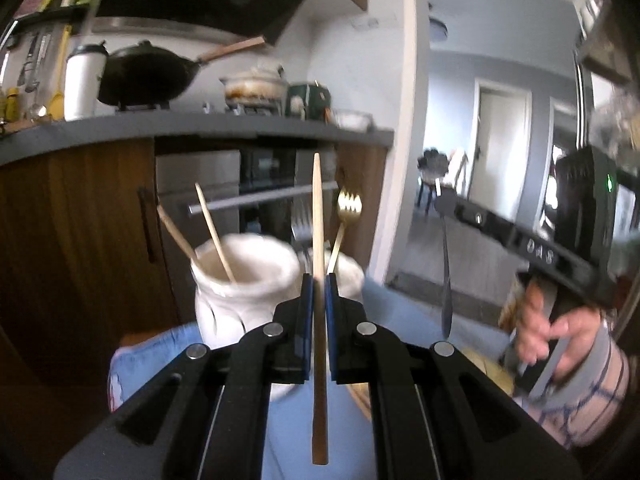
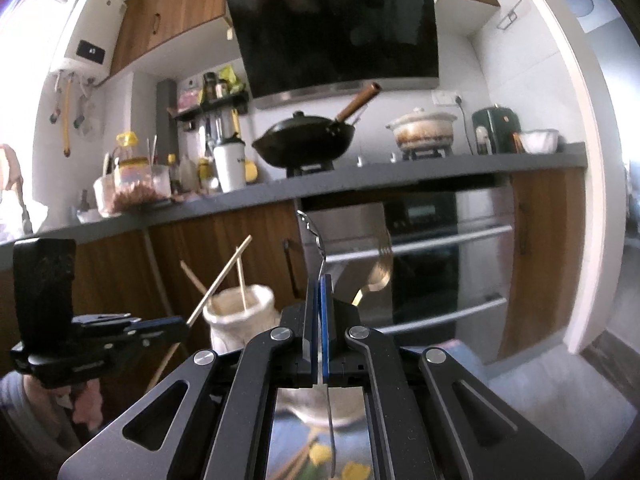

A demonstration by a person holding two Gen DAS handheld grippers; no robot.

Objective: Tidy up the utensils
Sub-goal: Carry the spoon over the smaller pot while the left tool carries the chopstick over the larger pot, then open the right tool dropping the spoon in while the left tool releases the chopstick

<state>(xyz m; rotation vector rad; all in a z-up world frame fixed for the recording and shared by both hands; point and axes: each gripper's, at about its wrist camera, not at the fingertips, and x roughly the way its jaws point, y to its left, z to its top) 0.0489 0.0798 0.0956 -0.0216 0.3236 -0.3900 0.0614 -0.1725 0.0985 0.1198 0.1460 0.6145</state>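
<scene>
My left gripper (image 1: 319, 280) is shut on a wooden chopstick (image 1: 318, 216) that stands nearly upright, its tip above the jars. Just beyond it sits a white jar (image 1: 244, 280) with a couple of chopsticks in it. A second jar behind it holds a gold fork (image 1: 349, 200) and a silver one. My right gripper (image 2: 319, 280) is shut on a silver fork (image 2: 316, 236), tines up and handle hanging down. In the right wrist view the left gripper (image 2: 180, 325) with its chopstick (image 2: 220, 280) is at the left, beside the white jar (image 2: 240, 312).
The jars stand on a blue cloth (image 1: 152, 352). Behind runs a grey counter (image 2: 360, 184) with a black wok (image 2: 304, 140), a clay pot (image 2: 424, 132) and a white tumbler (image 2: 230, 166). Below it are wooden cabinets and an oven (image 2: 424, 264). A doorway opens at the right.
</scene>
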